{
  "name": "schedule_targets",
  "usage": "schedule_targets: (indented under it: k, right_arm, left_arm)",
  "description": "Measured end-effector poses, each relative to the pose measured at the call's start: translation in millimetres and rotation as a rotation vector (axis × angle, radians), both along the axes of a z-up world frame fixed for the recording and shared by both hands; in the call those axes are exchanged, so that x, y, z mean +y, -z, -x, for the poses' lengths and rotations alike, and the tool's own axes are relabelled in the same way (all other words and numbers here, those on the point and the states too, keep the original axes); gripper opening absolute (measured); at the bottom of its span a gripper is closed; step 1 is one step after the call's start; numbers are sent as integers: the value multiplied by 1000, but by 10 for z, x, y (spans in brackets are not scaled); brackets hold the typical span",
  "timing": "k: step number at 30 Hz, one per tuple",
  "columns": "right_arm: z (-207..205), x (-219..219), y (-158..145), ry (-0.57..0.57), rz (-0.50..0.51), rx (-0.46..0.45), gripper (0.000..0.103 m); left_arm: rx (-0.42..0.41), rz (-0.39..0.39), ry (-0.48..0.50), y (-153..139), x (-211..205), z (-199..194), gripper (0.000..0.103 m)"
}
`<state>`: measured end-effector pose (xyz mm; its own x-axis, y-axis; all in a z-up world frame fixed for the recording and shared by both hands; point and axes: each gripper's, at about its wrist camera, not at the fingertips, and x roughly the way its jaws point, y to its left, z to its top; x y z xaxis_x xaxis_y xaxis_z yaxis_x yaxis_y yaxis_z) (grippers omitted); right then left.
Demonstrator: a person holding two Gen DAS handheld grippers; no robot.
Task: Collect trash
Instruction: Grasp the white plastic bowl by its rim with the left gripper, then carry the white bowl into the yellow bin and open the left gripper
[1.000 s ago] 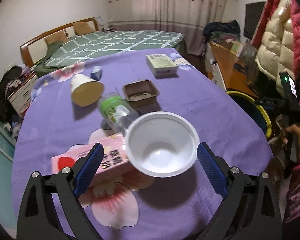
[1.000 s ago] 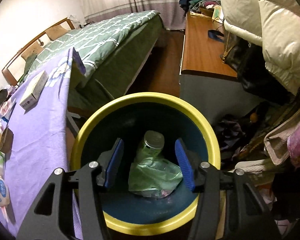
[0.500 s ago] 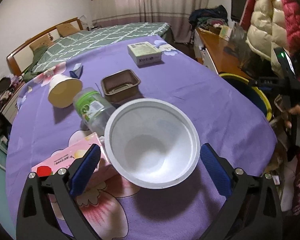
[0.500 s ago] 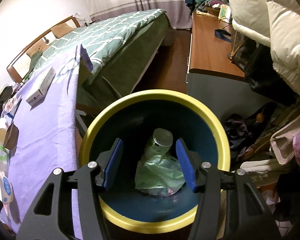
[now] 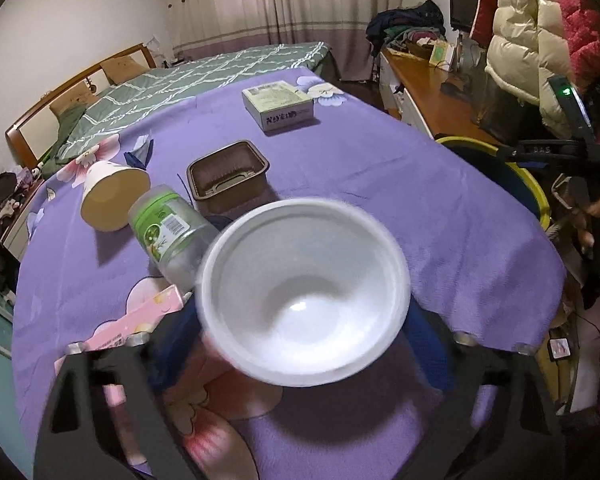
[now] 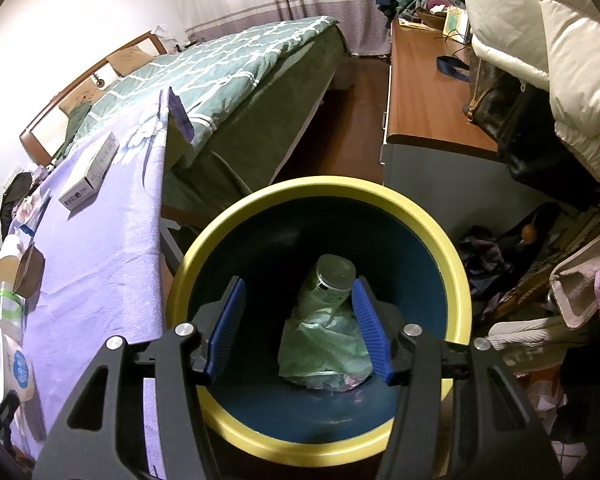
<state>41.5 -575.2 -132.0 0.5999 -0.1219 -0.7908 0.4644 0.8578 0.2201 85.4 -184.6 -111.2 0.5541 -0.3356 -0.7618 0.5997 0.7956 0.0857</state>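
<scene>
A white plastic bowl (image 5: pixel 304 292) stands on the purple flowered tablecloth (image 5: pixel 440 216), blurred and slightly tilted. My left gripper (image 5: pixel 300 326) straddles it with closing jaws. The blue pads (image 5: pixel 180 320) lie against the bowl's wall under its rim, and the fingertips are hidden. My right gripper (image 6: pixel 298 286) hangs open above the yellow-rimmed blue bin (image 6: pixel 236 208), with nothing between its pads. A clear bottle (image 6: pixel 334 276) and a green bag (image 6: pixel 324 344) lie in the bin's bottom. The bowl (image 6: pixel 8 360) also shows at the right wrist view's left edge.
Also on the table are a green-labelled bottle (image 5: pixel 168 236), a tipped paper cup (image 5: pixel 112 196), a brown tray (image 5: pixel 228 174), a pink carton (image 5: pixel 136 320), a box (image 5: pixel 278 104) and blue folded paper (image 5: pixel 140 152). A bed lies behind, a wooden desk (image 6: pixel 424 100) to the right.
My left gripper came forward and down over the bowl, and its jaws narrowed onto it. The bowl now fills more of the view. The right gripper stayed above the bin.
</scene>
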Motion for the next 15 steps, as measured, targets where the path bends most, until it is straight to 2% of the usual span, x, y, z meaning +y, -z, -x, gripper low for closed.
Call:
schedule_targets:
  k: [8, 15]
  right_arm:
    - [139, -73, -50, 12, -8, -29, 53]
    - [387, -193, -92, 46, 13, -43, 53]
  left_arm:
    - [-20, 25, 46, -137, -257, -22, 85]
    - [-23, 44, 178, -318, -1017, -52, 85]
